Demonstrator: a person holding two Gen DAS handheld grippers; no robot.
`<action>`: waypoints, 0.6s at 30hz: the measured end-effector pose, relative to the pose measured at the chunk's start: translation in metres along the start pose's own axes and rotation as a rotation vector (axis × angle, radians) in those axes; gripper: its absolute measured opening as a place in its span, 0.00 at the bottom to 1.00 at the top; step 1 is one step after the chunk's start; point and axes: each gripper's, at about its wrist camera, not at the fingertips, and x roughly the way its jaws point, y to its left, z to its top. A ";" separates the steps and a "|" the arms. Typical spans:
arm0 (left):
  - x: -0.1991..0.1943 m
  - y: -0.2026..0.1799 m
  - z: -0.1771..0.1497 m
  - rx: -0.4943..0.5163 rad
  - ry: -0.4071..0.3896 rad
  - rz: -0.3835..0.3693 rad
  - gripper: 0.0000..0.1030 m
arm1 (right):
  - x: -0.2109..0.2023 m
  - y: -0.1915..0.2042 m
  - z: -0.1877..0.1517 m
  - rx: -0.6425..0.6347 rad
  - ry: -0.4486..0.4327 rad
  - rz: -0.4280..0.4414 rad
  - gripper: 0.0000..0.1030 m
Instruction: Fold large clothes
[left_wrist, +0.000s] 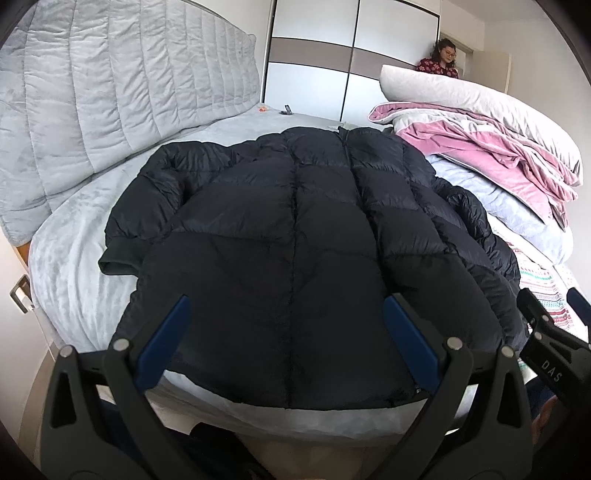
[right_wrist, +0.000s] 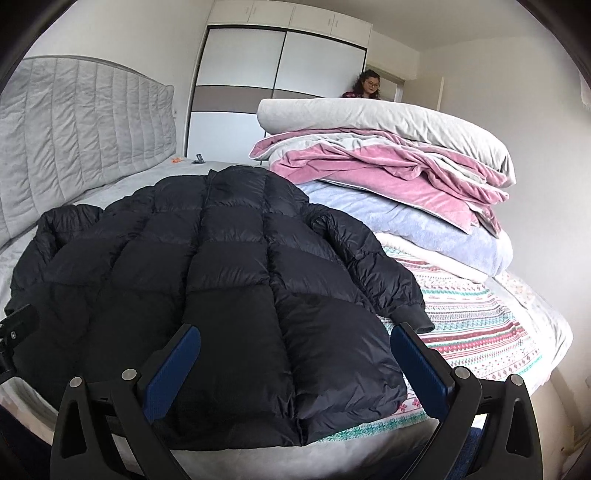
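1. A black quilted puffer jacket is seen spread flat on the bed, front up, with the closed front seam running away from the cameras, the collar at the far end and the hem at the near edge of the mattress.
2. One sleeve is laid out on the grey bed cover, its ribbed cuff resting on the fabric beside the body of the jacket.
3. The other sleeve is laid along the opposite side, its cuff resting on a patterned striped blanket.
4. The left gripper is held spread apart just above the hem, nothing being clasped between its blue pads; the jacket is framed between them, and contact cannot be made out.
5. The right gripper is likewise held spread wide over the near right corner of the jacket, with nothing pinched between its blue pads.
6. In the left wrist view, part of the right gripper's body is seen at the right edge, over the patterned blanket.
7. A stack of folded bedding, with grey, pink and pale blue layers, is piled beyond the striped blanket, just beside the jacket's far shoulder.
8. A padded grey headboard is seen along the left side of the bed.
9. A white wardrobe stands behind the bed, and a person is visible behind the bedding.
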 end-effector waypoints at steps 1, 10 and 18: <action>0.000 0.000 0.000 0.004 -0.001 0.006 1.00 | 0.000 0.000 0.000 0.000 0.000 0.001 1.00; -0.005 0.002 0.002 -0.001 -0.003 0.027 1.00 | -0.002 0.001 0.001 -0.004 -0.005 0.014 1.00; -0.009 0.005 -0.004 0.007 0.013 -0.003 1.00 | -0.006 0.003 -0.003 -0.006 0.005 0.044 1.00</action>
